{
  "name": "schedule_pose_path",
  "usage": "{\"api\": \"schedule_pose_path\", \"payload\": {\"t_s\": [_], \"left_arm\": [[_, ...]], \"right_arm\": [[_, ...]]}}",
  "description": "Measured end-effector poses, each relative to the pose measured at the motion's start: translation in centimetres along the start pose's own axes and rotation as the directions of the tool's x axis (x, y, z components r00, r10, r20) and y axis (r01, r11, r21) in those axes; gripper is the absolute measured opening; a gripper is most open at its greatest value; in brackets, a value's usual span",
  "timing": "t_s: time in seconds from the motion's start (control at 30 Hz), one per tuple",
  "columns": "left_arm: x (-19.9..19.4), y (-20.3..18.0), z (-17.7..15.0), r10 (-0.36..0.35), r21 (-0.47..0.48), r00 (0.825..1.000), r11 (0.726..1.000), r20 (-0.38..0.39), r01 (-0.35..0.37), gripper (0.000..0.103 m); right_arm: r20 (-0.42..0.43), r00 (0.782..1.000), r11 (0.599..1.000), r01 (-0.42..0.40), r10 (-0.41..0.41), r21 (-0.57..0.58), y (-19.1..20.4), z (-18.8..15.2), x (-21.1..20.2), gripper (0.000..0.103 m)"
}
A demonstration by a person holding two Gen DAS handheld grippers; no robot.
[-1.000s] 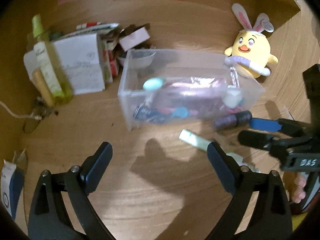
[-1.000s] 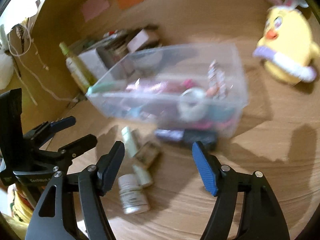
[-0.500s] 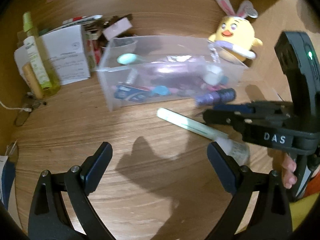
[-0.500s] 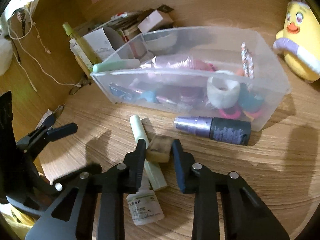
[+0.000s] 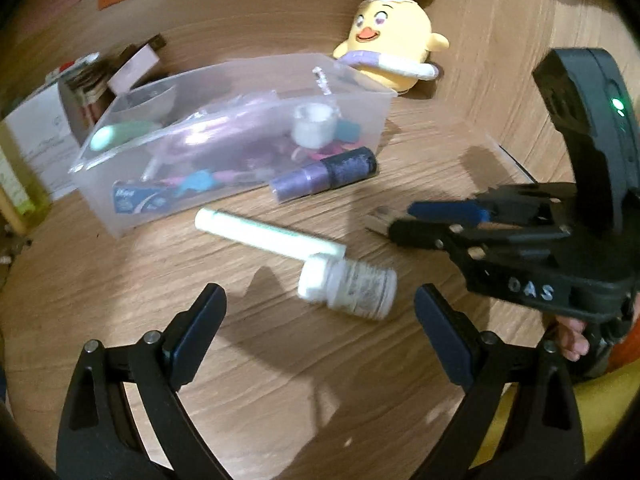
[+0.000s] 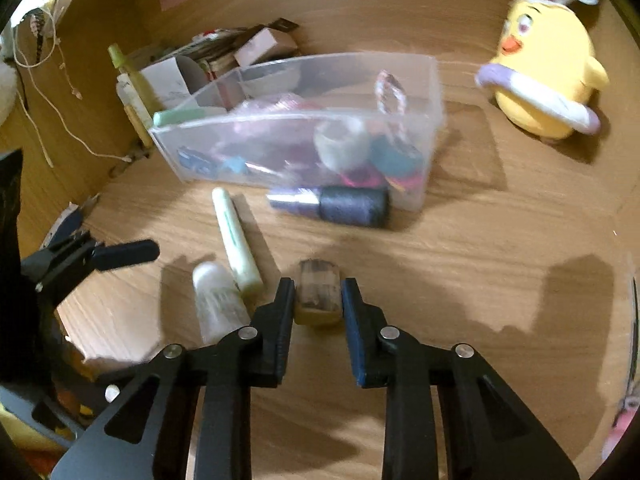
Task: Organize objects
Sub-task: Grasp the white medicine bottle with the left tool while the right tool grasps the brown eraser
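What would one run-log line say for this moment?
right gripper: shut on small brownish block | left gripper: open, above white round bottle | clear plastic bin: partly filled

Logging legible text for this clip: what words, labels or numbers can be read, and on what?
"DAS": white letters on the black body of the right tongs, seen from the left wrist.
White bottle label: print, too blurred to read.
Blue packet in the clear bin: white script, unreadable.
White box: faint print, too small.

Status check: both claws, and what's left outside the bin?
Right claw shut on small tan block. Left claw open, white bottle ahead. Green tube, purple bottle outside bin.
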State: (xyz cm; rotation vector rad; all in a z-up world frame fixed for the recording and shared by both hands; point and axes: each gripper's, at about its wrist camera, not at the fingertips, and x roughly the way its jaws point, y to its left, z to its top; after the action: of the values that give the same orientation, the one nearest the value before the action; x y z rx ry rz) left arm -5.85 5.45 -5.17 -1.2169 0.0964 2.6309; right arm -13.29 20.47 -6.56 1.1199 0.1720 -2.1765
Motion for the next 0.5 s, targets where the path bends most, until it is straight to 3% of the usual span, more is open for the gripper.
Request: {"api": "schedule_pose_path", "payload": {"t_s": [0.17, 0.27, 0.5], "left_arm": [[1.1, -0.3, 0.6, 0.023, -0.002, 1.0, 1.0, -0.017, -0.023, 0.07], [1.2, 0.2, 0.3, 0.019, -0.028, 1.0, 0.999, -0.024, -0.02, 0.052], [-0.1, 1.2, 0.0, 0.044, -0.069, 0.999, 0.997, 0.013, -0.043, 0.049]], "right_arm": [[-0.005, 1.0, 1.0, 0.014, -0.014, -0.002, -0.8, -1.0, -0.7, 0.022], [0.002, 0.999, 0.999, 0.033, -0.033, -0.03, -0.2, -0.9, -0.5, 0.022], [0.008, 0.998, 0.996, 0.055, -0.054, -0.07, 0.6, -0.9, 0.2, 0.022]]}}
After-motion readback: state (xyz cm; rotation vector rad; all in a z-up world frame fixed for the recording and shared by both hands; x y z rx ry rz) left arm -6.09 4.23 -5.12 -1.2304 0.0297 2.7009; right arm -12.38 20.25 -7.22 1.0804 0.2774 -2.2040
